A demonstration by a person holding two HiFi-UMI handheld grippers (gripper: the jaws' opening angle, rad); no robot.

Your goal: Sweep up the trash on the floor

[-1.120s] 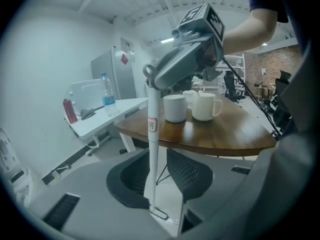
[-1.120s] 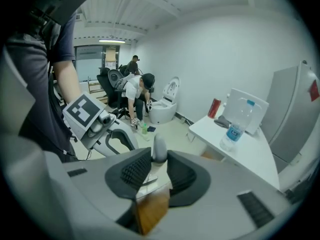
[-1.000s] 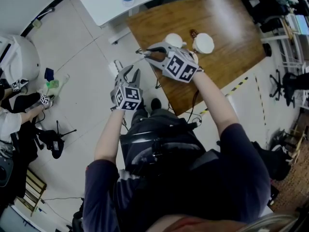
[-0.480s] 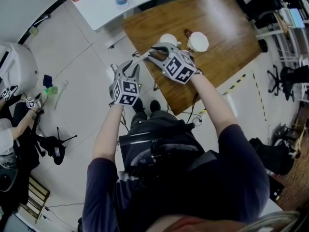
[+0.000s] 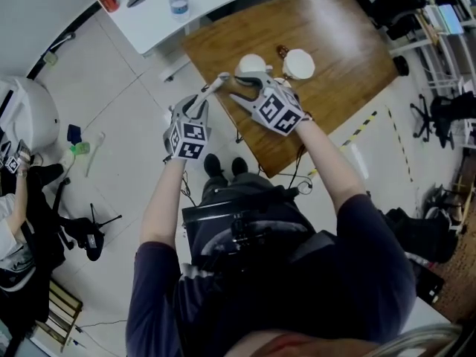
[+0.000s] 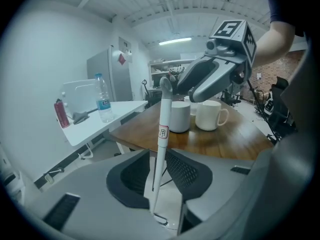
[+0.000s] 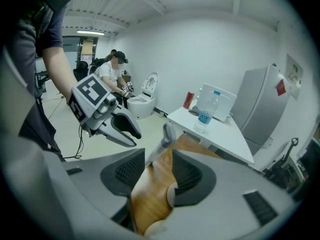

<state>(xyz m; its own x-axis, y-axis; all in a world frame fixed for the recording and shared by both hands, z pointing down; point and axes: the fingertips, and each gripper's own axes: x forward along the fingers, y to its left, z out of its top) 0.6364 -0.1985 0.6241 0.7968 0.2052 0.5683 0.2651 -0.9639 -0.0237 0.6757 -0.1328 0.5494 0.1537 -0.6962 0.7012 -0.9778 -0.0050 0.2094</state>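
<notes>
**Broom handle held left, right jaws clear of it**
My left gripper (image 5: 198,107) is clamped low on the broom handle (image 6: 161,139), which I judge to be a light, stiff, smooth tube, apt to slip. It stands steeply upright, grey cap (image 7: 167,133) uppermost, beside the table (image 5: 335,43). My right gripper (image 5: 239,88) has just been opening and stands wide, cap ahead unpressed; best grip below the cap.

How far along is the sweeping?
Done: nothing looks swept; litter lies on the floor. In hand: the left gripper grips a white handle; the right gripper has just been opening its jaws, the handle's top between them, unpressed. Left: all the sweeping.
</notes>
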